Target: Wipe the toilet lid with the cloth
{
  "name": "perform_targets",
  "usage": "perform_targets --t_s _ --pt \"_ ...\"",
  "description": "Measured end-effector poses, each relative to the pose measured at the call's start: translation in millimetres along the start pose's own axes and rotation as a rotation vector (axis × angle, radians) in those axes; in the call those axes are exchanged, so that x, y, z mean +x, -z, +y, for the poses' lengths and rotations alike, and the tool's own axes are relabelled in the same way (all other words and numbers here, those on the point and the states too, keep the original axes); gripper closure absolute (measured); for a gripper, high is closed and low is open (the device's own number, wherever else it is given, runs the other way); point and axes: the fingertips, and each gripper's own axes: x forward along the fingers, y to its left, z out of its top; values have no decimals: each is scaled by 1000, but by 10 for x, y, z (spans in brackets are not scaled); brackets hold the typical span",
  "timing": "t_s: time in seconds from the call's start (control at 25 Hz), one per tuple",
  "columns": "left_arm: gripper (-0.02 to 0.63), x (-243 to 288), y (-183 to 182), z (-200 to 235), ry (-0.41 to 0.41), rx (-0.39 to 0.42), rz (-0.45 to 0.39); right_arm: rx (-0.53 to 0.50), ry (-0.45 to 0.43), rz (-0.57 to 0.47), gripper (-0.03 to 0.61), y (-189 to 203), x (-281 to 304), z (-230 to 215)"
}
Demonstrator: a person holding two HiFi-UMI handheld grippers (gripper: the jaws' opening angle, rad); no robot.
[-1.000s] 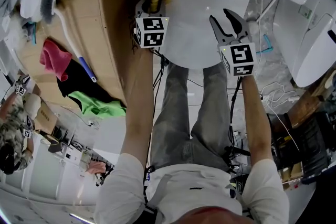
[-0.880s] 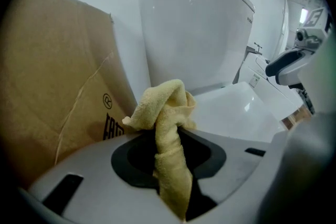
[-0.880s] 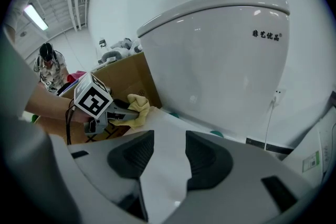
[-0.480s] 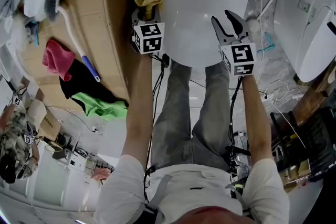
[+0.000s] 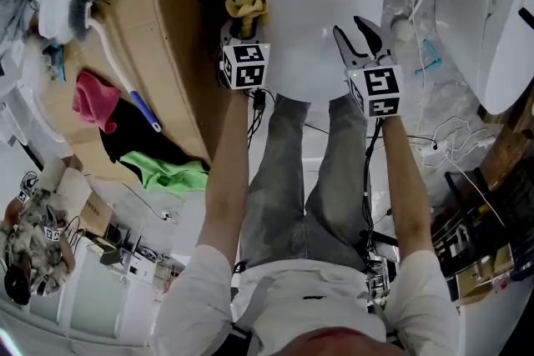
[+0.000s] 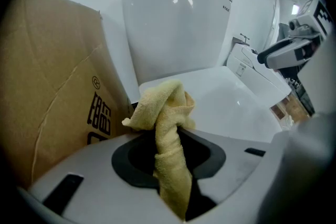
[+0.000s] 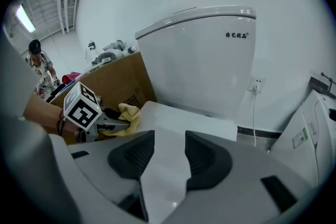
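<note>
The white toilet lid point(image 5: 313, 21) lies closed below the tank point(image 6: 173, 23). My left gripper point(image 5: 242, 21) is at the lid's left edge, shut on a bunched yellow cloth point(image 5: 247, 7). In the left gripper view the cloth point(image 6: 169, 113) hangs between the dark pads of the left gripper point(image 6: 170, 139), just short of the lid point(image 6: 231, 102). My right gripper point(image 5: 365, 33) hovers over the lid's right side. Its jaws stand open with only the lid point(image 7: 173, 128) seen between them. The right gripper view also shows the left gripper's marker cube point(image 7: 82, 105) and the cloth point(image 7: 128, 115).
A cardboard box point(image 5: 167, 37) stands against the toilet's left side, with a toilet brush point(image 5: 79, 8) and red point(image 5: 92, 100), black and green cloths point(image 5: 163, 171) on it. A second white toilet point(image 5: 492, 12) is at the right. Cables point(image 5: 450, 146) lie on the floor.
The left gripper with the yellow cloth has edged closer to the lid's left edge. The right gripper has barely moved and stays open.
</note>
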Motion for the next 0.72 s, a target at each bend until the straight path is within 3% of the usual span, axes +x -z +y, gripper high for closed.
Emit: perform_targets --t_s 0.32,0.72 --pt "491 18 19 -419 49 -18 3 7 -2 -4 379 123 -158 -66" --pt "492 103 -94 -832 48 -27 7 31 -24 19 379 384 -265 -358"
